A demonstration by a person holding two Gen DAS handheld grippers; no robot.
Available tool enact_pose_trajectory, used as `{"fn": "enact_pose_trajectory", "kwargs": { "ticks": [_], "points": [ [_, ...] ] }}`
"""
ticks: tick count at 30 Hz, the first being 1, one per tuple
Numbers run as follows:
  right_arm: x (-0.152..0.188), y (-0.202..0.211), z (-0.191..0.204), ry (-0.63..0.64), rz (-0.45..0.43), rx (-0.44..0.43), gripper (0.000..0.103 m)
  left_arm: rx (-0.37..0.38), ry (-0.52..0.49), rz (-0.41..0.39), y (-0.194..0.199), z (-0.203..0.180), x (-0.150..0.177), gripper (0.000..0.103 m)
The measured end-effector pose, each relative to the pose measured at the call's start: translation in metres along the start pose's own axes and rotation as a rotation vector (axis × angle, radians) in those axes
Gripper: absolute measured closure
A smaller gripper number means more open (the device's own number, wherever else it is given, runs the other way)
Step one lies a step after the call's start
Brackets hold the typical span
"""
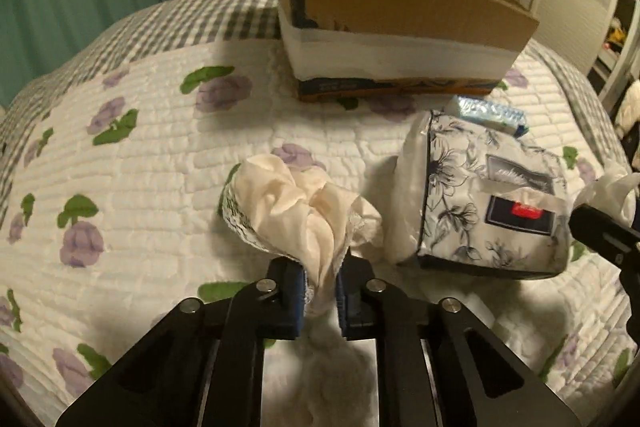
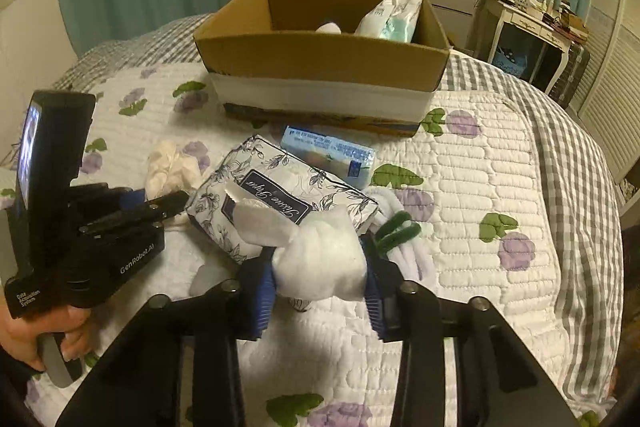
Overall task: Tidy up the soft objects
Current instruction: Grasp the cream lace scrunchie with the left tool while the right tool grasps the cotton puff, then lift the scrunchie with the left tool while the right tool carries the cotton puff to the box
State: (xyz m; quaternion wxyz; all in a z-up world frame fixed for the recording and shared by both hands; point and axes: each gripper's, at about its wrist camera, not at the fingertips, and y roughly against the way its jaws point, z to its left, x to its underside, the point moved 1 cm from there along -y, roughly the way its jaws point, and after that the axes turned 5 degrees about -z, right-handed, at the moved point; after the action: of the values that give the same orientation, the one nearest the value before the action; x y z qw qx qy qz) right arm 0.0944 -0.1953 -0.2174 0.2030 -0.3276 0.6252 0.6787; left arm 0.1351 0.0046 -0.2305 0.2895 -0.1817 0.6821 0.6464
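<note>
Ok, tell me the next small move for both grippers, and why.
Probably lift both and carry them toward the cardboard box. The left gripper is shut on the cream cloth, the right gripper on a white cotton wad, and the box stands open just beyond the floral tissue pack, already holding soft items.

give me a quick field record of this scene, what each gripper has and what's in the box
left gripper: shut on cream cloth
right gripper: shut on white cotton wad
box: open cardboard, on the bed, holds a white pack
tissue pack: floral, on the quilt between both grippers
blue packet: lying between tissue pack and box
</note>
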Motion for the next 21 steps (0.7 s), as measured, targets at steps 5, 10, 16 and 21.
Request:
{"fn": "enact_pose_trajectory", "kwargs": {
  "ticks": [5, 10, 16, 21],
  "points": [
    [-0.002, 0.028, 0.001, -0.004, -0.048, 0.012, 0.068, -0.021, 0.007, -0.044, 0.028, 0.004, -0.003, 0.094],
    [-0.004, 0.060, 0.005, -0.008, -0.099, 0.017, 0.068, -0.028, 0.004, -0.084, 0.054, 0.008, -0.002, 0.094],
    [-0.002, 0.098, 0.012, -0.008, -0.154, 0.012, 0.068, -0.027, 0.008, -0.136, 0.092, 0.006, 0.006, 0.094],
    [0.000, 0.133, 0.019, -0.002, -0.205, 0.004, 0.068, -0.013, 0.025, -0.197, 0.130, 0.004, 0.009, 0.094]
  ]
}}
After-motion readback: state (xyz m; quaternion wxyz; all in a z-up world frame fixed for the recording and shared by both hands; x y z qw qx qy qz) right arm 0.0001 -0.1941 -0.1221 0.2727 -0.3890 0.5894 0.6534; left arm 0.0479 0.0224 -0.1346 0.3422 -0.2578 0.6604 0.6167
